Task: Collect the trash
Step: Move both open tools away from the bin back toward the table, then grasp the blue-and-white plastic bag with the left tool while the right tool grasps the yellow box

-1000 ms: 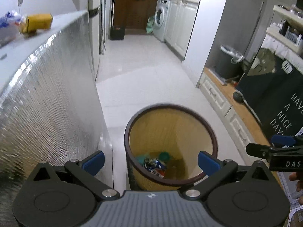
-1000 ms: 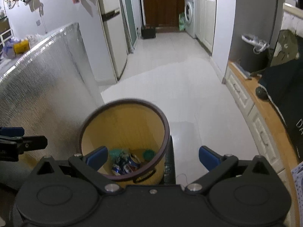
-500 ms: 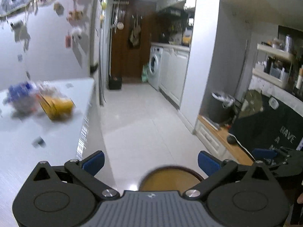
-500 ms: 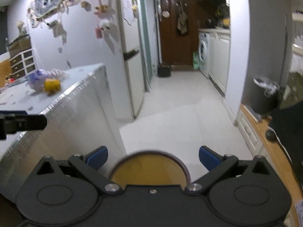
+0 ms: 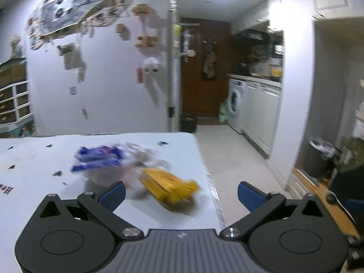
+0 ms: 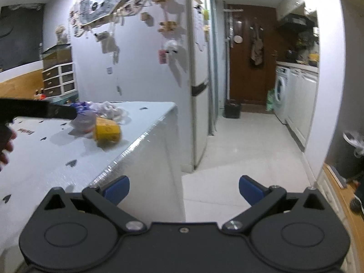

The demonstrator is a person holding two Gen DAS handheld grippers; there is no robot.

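Observation:
A yellow carton (image 5: 169, 187) lies on the white table (image 5: 41, 170) near its right edge, next to a blue and clear plastic wrapper pile (image 5: 102, 161). My left gripper (image 5: 180, 194) is open and empty, just in front of the carton and level with it. In the right wrist view the carton (image 6: 107, 132) and the wrapper pile (image 6: 97, 111) sit far ahead on the left. My right gripper (image 6: 183, 187) is open and empty, over the table's corner and the floor. The left gripper's finger (image 6: 38, 111) shows at the left edge, beside the pile.
The table's side is covered in silver foil (image 6: 154, 166). A white fridge (image 6: 198, 91) stands beyond the table. A tiled corridor (image 6: 245, 141) leads to a washing machine (image 6: 281, 93) and a brown door. A dark bin with a white liner (image 5: 320, 159) stands at the right.
Both grippers have risen from above the yellow wastebasket to table height; the basket has dropped out of view. The left gripper has swung left toward the yellow carton and wrappers.

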